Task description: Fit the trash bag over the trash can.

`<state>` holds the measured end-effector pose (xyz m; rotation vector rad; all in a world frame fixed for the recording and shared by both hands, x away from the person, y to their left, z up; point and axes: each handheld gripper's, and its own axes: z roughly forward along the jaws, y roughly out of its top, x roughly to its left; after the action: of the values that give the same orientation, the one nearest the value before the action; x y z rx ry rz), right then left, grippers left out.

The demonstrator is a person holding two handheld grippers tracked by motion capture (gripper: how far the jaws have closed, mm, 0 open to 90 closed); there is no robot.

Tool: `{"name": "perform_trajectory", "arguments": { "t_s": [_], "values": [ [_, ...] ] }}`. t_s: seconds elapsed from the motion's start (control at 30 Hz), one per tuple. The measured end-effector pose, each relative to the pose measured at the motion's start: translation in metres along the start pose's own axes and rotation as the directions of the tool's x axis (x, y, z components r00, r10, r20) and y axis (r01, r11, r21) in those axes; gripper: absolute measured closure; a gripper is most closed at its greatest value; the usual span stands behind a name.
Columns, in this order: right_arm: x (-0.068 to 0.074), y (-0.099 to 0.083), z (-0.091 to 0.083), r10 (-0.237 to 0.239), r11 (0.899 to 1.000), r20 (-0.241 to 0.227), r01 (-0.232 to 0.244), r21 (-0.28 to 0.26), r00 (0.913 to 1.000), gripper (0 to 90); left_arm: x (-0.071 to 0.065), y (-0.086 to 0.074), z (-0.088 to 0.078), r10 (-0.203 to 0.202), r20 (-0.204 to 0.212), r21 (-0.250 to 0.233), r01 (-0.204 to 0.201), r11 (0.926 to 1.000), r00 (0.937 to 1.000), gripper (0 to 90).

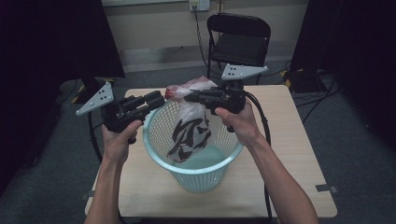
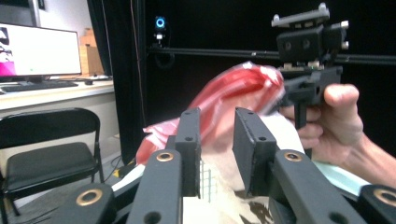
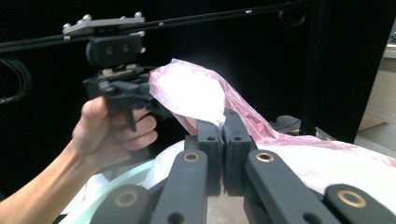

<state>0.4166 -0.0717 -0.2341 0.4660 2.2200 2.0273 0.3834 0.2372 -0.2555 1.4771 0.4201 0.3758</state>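
A pale green mesh wastebasket point(image 1: 148, 136) stands on the wooden table point(image 1: 289, 154). A clear plastic bag point(image 1: 191, 130) with a red top edge and a black-and-white print hangs into it. My right gripper point(image 1: 189, 97) is above the basket's far side, and its jaws point(image 3: 223, 120) are shut on the bag's film point(image 3: 191, 91). My left gripper point(image 1: 161, 99) is at the basket's left rim. Its jaws point(image 2: 217, 114) stand apart, with the red edge of the bag point(image 2: 233, 86) just beyond them and no pad pressing on it.
A black folding chair point(image 1: 239, 44) stands behind the table's far edge. Cables trail from both grippers over the table. A lit monitor point(image 2: 39, 51) sits on a desk off to the side. Dark curtains hang on both sides.
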Motion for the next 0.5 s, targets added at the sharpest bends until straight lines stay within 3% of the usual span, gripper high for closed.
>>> {"name": "perform_trajectory", "arguments": {
  "t_s": [0.03, 0.13, 0.3, 0.37, 0.4, 0.5],
  "values": [
    [0.001, 0.000, 0.000, -0.003, 1.000, -0.007, 0.003, 0.003, 1.0000, 88.9, 0.001, 0.001, 0.001, 0.011, -0.008, 0.011, -0.011, 0.9999, 0.9999, 72.3],
    [0.002, 0.000, 0.002, -0.011, 1.000, -0.010, 0.011, 0.007, 0.9999, 88.9, 0.002, 0.004, 0.004, 0.022, 0.061, 0.005, -0.022, 0.9997, 0.9979, 68.6],
    [0.002, 0.002, 0.006, -0.021, 1.000, -0.013, 0.021, 0.015, 0.9997, 88.3, -0.005, 0.002, 0.015, 0.034, 0.082, 0.061, -0.039, 0.9974, 0.9961, 55.0],
    [0.004, 0.003, 0.008, -0.032, 0.999, -0.001, 0.032, 0.027, 0.9995, 87.6, -0.006, 0.001, 0.016, 0.031, 0.086, 0.059, -0.037, 0.9976, 0.9958, 54.8],
    [0.005, 0.003, 0.008, -0.037, 0.999, 0.003, 0.037, 0.027, 0.9993, 87.0, -0.006, 0.002, 0.016, 0.035, 0.090, 0.056, -0.040, 0.9976, 0.9953, 55.3],
    [0.007, 0.005, 0.008, -0.052, 0.998, 0.003, 0.052, 0.037, 0.9986, 84.2, -0.008, 0.003, 0.015, 0.055, 0.086, 0.049, -0.059, 0.9971, 0.9948, 76.4]
  ]
}}
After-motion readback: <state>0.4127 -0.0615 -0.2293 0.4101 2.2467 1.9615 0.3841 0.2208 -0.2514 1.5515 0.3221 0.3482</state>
